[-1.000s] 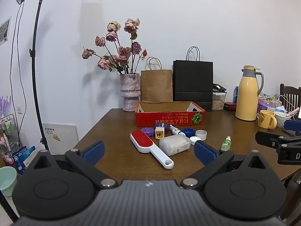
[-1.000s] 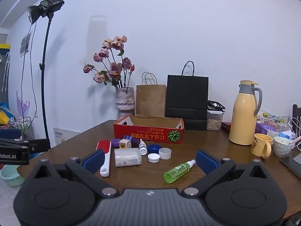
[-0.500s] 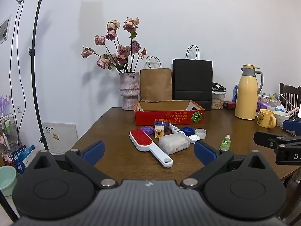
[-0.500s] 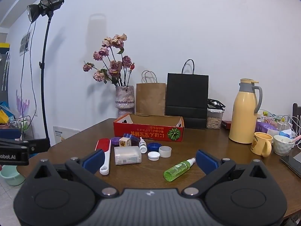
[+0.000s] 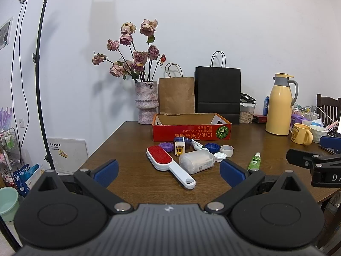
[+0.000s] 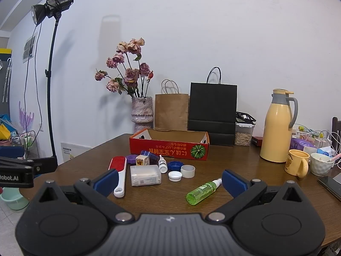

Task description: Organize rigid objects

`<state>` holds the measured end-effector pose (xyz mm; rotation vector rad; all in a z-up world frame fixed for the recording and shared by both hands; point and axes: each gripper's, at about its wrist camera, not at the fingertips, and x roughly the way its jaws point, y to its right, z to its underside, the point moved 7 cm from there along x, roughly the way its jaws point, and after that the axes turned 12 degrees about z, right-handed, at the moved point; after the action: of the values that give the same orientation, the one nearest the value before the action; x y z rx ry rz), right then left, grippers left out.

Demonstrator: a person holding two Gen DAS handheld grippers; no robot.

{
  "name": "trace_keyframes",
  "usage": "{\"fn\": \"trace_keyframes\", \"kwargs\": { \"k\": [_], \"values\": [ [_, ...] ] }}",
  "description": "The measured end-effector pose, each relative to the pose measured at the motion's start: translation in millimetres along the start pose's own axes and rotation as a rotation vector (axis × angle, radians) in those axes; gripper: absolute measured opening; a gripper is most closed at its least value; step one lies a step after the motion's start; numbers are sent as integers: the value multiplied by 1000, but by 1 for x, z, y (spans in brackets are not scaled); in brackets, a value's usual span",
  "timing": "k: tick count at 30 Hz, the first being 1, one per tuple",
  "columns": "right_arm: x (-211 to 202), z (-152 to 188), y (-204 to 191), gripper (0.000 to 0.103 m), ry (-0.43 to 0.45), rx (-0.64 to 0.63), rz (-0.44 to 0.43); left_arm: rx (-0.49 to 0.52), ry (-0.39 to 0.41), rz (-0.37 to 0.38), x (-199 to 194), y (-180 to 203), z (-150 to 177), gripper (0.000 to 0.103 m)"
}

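While both grippers gape empty, one lint brush point(image 5: 164, 160), one green bottle point(image 6: 202, 192), one red box point(image 5: 190, 129).

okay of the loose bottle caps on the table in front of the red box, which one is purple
The purple cap is the leftmost one, beside the lint brush head. The others are blue or white.

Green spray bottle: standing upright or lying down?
Lying down: the green spray bottle rests on its side on the table, nozzle pointing away from the camera.
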<state>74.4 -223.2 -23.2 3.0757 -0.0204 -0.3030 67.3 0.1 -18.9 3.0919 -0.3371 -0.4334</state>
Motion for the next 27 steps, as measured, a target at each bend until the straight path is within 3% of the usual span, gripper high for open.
{"fn": "trace_keyframes", "kwargs": {
  "k": [27],
  "values": [
    [0,1,-1,103,-3,-2,-1,-2,-1,1,2,5,10,103]
  ]
}}
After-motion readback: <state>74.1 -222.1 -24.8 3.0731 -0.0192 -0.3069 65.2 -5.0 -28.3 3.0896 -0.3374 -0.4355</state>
